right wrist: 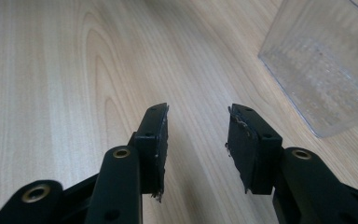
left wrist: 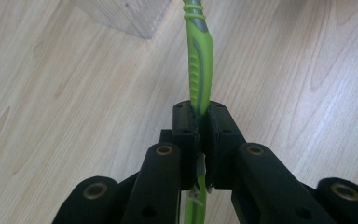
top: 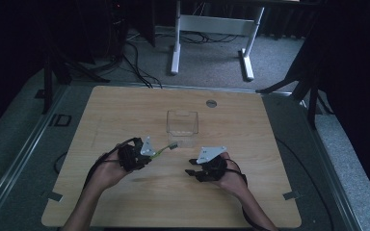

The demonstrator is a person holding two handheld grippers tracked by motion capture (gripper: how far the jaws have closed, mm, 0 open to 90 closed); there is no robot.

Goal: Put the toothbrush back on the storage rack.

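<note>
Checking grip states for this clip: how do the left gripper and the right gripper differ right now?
The left gripper is shut on a green toothbrush; the right gripper stands open with nothing between its jaws. The left gripper's toothbrush reaches toward the clear container; the right gripper sits below the container's right side. Both are black, hand-held, over the wooden table.

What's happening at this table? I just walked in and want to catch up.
A person works with a gripper in each hand. The left gripper is clamped on a green toothbrush, its head pointing toward the clear plastic container. The right gripper is open with nothing between its jaws, beside the container.
</note>
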